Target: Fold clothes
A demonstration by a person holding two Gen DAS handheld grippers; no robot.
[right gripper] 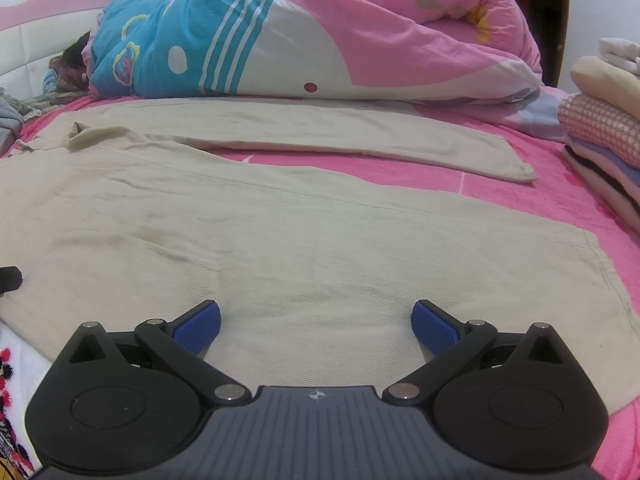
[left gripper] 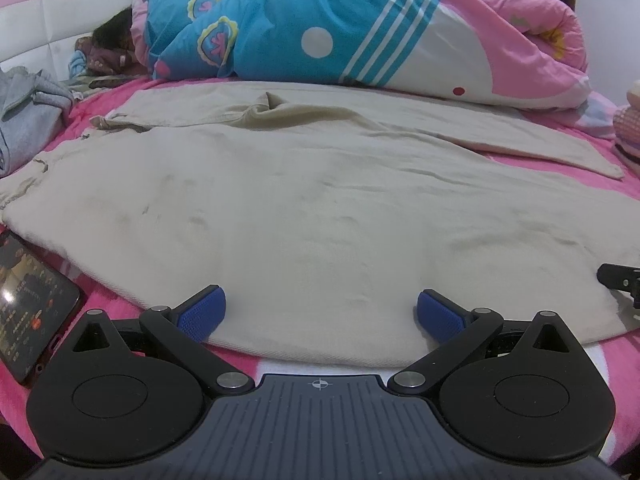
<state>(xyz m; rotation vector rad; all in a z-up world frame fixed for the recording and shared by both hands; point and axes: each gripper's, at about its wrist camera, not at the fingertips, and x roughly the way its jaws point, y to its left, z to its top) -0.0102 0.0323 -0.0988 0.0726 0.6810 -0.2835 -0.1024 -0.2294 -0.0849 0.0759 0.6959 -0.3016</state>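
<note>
Beige trousers (left gripper: 312, 208) lie spread flat on a pink bed cover (left gripper: 108, 296), with the waist toward the left and the legs running right. In the right wrist view the trousers (right gripper: 280, 232) show both legs, the far one (right gripper: 360, 136) angled away from the near one. My left gripper (left gripper: 320, 314) is open, its blue pads (left gripper: 200, 314) resting low at the near edge of the cloth with nothing between them. My right gripper (right gripper: 316, 326) is open too, just above the near leg, and its tip (left gripper: 618, 276) shows at the right edge of the left wrist view.
A person (left gripper: 112, 40) lies at the back under a blue and pink quilt (left gripper: 360, 24). A phone (left gripper: 28, 300) with a lit screen rests at the near left. A grey garment (left gripper: 24, 120) sits at the left. Folded clothes (right gripper: 600, 128) are stacked at the right.
</note>
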